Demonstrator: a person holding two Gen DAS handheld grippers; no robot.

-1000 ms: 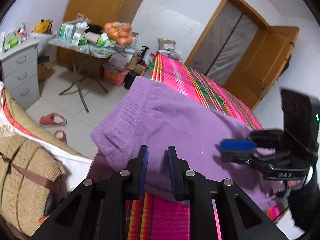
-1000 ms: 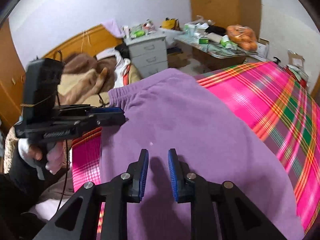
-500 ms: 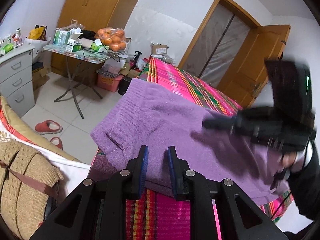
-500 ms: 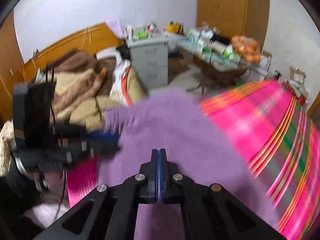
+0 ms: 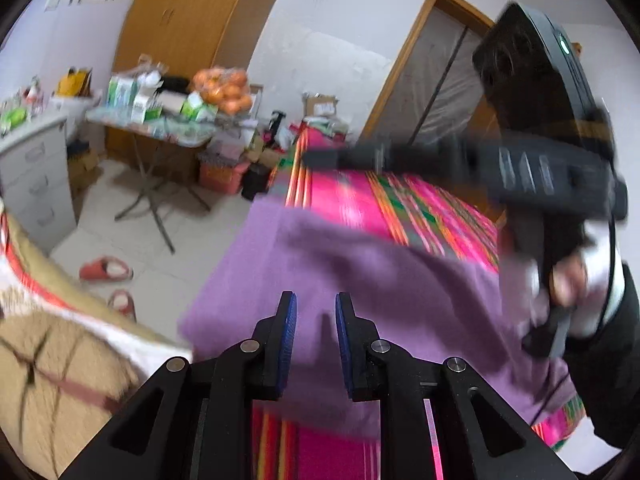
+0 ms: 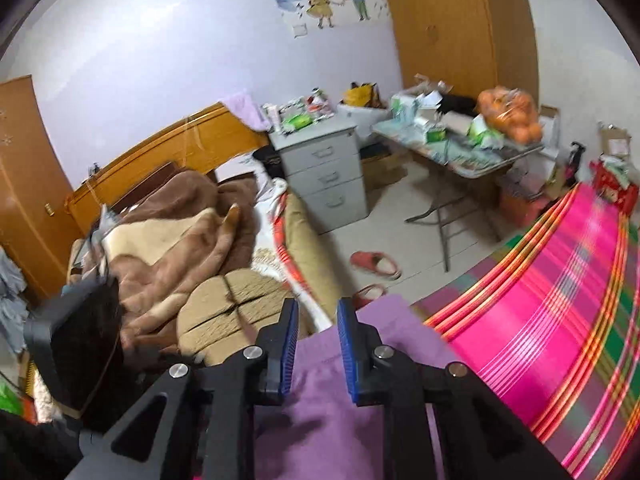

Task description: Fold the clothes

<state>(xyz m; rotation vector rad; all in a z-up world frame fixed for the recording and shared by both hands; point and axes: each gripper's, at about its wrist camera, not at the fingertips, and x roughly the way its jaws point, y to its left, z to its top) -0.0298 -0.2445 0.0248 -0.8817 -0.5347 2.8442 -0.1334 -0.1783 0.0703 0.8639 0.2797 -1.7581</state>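
A bed [image 5: 400, 208] under a bright pink plaid cover fills the near side of the room, and a purple garment [image 5: 360, 280] lies folded flat on the end of it closest to the tiled floor [image 6: 404, 216], with a folding worktop [image 6: 460, 156] crowded with boxes and a bag of oranges [image 6: 508, 114] standing well beyond. The left tongs [image 5: 316, 336] hang above the garment with a narrow gap between the blue pads and nothing in them; the right tongs [image 6: 318, 344] are opening over its corner, also empty
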